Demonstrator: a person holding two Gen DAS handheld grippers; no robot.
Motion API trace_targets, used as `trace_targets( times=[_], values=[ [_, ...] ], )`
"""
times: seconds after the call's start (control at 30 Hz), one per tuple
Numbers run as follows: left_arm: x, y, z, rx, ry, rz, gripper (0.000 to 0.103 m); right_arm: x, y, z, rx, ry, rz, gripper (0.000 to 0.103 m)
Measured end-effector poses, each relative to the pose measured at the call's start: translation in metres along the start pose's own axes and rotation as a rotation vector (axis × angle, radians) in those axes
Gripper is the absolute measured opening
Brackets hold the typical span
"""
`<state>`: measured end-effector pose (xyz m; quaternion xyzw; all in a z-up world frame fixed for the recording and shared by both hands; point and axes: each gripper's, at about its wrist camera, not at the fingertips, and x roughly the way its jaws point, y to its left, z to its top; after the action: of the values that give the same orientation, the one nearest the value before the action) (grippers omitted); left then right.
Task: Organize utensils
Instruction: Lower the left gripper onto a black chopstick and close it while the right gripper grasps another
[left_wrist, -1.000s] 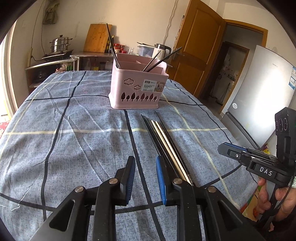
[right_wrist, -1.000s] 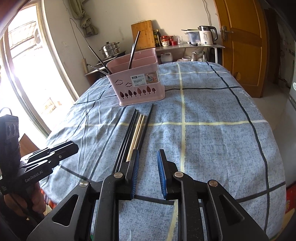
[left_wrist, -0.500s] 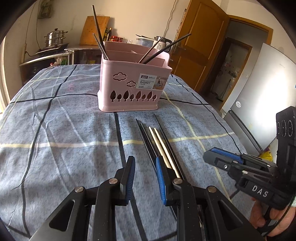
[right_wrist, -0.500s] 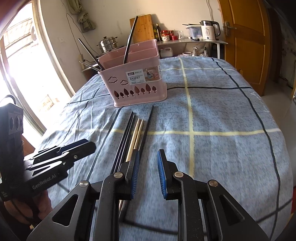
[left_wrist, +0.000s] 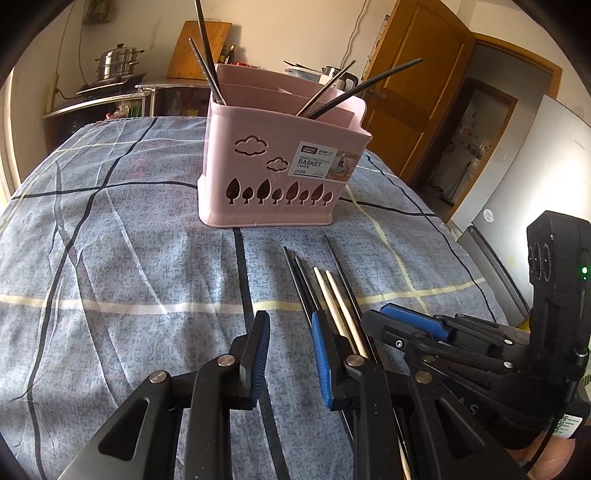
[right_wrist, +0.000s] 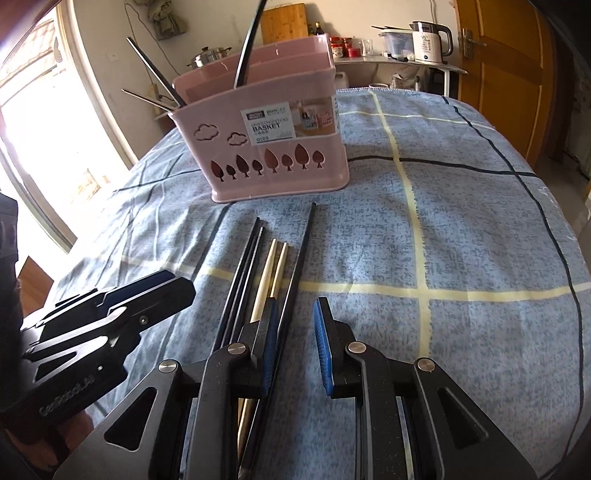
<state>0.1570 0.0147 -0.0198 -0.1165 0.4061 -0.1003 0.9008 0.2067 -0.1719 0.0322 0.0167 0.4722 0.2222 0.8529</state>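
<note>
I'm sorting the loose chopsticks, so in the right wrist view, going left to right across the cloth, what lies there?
Two black chopsticks → two pale wooden chopsticks → single black chopstick.

Home kitchen: steamer pot (left_wrist: 117, 62) at 10 o'clock, kettle (right_wrist: 430, 40) at 1 o'clock, refrigerator (left_wrist: 532, 177) at 3 o'clock.

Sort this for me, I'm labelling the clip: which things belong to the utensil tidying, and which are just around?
Job: pink basket; loose dark chopsticks; pale wooden chopsticks; chopsticks already standing in the basket.
Around: kettle; steamer pot; cutting board; fridge.
</note>
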Motion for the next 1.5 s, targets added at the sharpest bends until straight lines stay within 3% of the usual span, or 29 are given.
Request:
trace_targets(
  times=[0.17, 0.33, 0.47, 0.8, 1.17, 1.27, 1.37, 1.5],
  values=[
    [0.009, -0.002, 0.001, -0.002, 0.019, 0.010, 0.023, 0.005, -0.001, 0.001, -0.010, 0.010, -0.008, 0.021],
    [0.017, -0.007, 0.002, -0.002, 0.032, 0.019, 0.033, 0.005, 0.000, 0.000, -0.024, 0.016, -0.018, 0.021],
    [0.024, -0.008, 0.000, -0.008, 0.055, 0.056, 0.033, 0.002, -0.003, -0.003, -0.024, 0.016, -0.021, 0.019],
    [0.023, -0.014, -0.005, 0.016, 0.046, 0.091, 0.040, -0.001, -0.008, -0.005, -0.012, 0.018, -0.016, 0.018],
    [0.027, -0.029, -0.011, 0.107, 0.044, 0.241, 0.044, -0.005, -0.013, -0.009, 0.001, 0.018, -0.020, 0.018],
    [0.025, -0.027, -0.012, 0.111, 0.051, 0.231, 0.044, -0.006, -0.014, -0.010, 0.005, 0.017, -0.020, 0.018],
    [0.021, -0.019, -0.010, 0.116, 0.066, 0.223, 0.035, -0.006, -0.015, -0.009, 0.005, 0.018, -0.019, 0.018],
    [0.016, -0.002, -0.005, 0.072, 0.086, 0.195, 0.013, -0.008, -0.019, -0.010, 0.012, 0.023, -0.014, 0.018]
  ],
)
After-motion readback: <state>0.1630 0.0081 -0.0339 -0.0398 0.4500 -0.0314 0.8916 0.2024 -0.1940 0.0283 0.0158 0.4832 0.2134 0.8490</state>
